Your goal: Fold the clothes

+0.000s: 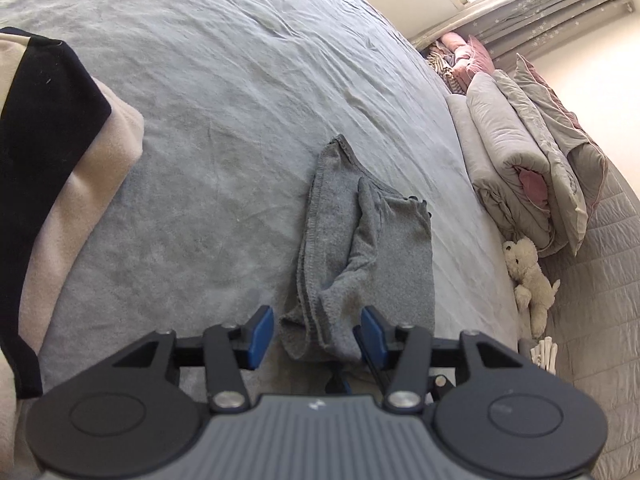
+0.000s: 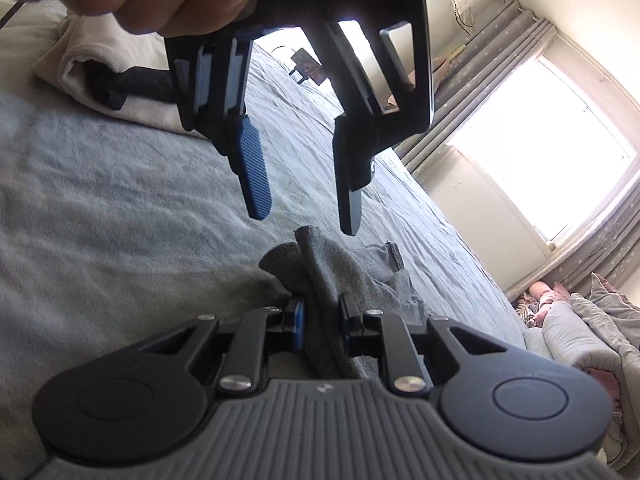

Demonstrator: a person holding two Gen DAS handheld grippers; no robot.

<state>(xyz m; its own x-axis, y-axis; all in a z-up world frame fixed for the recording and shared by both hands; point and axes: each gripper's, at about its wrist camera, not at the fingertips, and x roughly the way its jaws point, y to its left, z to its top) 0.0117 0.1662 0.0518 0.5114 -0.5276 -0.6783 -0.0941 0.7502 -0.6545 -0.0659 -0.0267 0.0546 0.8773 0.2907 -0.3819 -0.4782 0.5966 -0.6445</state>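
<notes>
Grey cloth [image 2: 320, 304] pinched between right gripper [image 2: 322, 326] jaws; left gripper [image 1: 316, 334] jaws spread just above it, over bed [image 1: 200, 120].

Grey knit garment [image 1: 372, 256], folded into a narrow, rumpled bundle with stitched hems showing, lying on the grey-blue bed sheet [image 1: 200, 100], one end bunched and raised [image 2: 320, 280]

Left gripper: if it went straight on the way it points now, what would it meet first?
The left gripper, jaws open, would most likely meet the near end of the crumpled grey knit garment lying on the grey bedsheet. That end already sits between its blue-padded fingers; depth is unclear.
</notes>
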